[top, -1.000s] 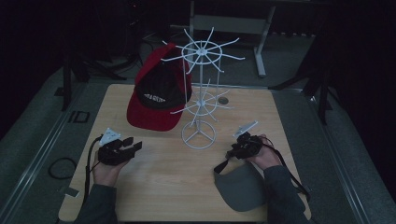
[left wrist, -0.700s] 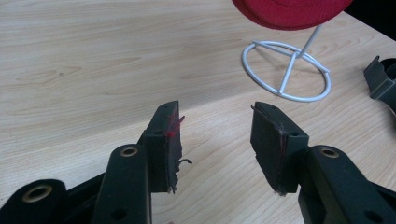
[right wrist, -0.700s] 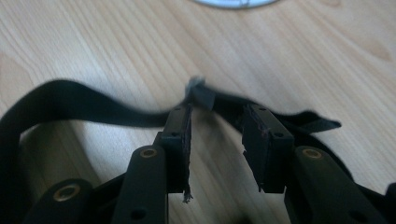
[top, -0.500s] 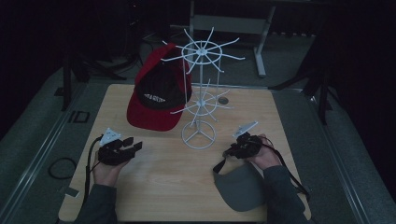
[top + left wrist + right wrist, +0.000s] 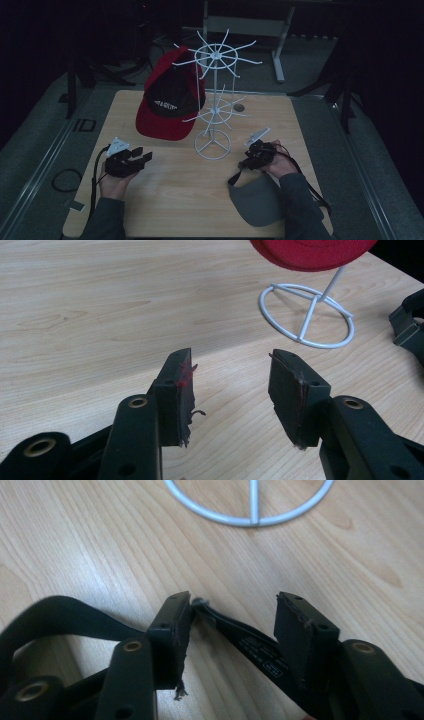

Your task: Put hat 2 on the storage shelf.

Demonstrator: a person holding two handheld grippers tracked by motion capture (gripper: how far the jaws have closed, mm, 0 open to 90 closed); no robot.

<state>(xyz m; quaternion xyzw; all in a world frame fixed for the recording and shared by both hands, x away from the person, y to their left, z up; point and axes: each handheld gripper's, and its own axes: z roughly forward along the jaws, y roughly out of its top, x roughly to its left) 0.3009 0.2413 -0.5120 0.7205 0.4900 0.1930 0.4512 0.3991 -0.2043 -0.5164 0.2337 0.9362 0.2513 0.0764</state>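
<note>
Grey cap [image 5: 260, 200] strap [image 5: 240, 635] lies between the right gripper [image 5: 230, 615] jaws, which have just been opening, pads off it, so I'd say that's a release. Cap sits near the table's [image 5: 165, 210] front right corner. Left gripper [image 5: 230, 390] gapes empty near the left edge. High view adds the red cap [image 5: 170, 102] hanging on the white rack [image 5: 215, 100].
</note>
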